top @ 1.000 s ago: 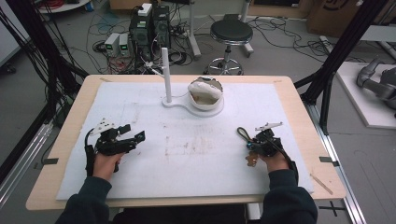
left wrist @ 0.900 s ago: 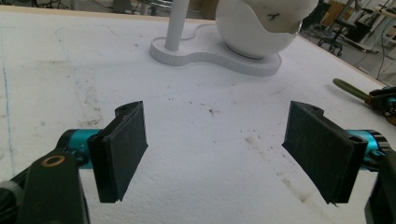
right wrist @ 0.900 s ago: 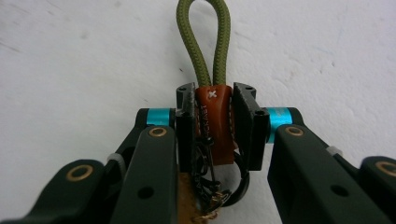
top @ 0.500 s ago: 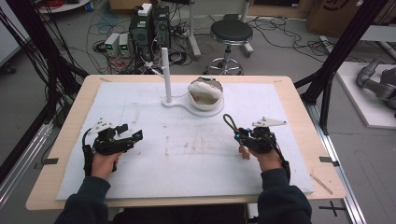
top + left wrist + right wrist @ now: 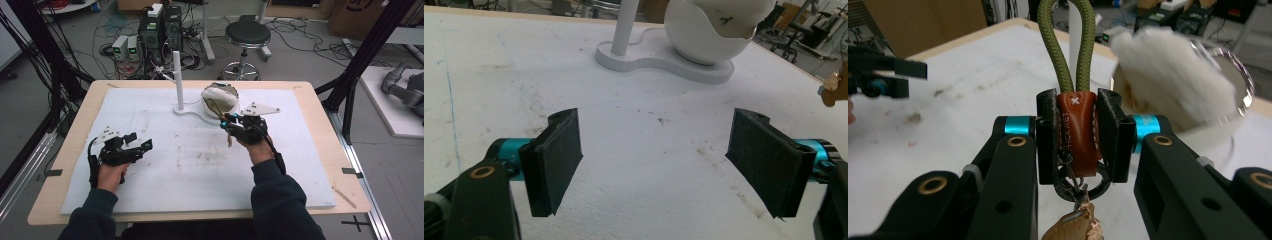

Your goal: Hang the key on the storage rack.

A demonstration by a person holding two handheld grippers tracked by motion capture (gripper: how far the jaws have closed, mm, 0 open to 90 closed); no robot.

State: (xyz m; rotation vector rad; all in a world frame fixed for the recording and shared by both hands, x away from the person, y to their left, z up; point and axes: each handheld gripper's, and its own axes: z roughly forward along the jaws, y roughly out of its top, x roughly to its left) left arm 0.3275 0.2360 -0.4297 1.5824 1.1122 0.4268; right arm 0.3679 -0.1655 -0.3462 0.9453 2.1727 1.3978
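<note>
My right hand-held gripper squeezes the keyring by its brown tab. It looks light and floppy. My left hand-held gripper is wide open.

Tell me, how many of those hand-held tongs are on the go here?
2. The left tongs sit over the white mat's near-left part, jaws wide open and empty. The right tongs are up by the white bowl-shaped holder, clamped on a keychain's brown leather tab.
</note>
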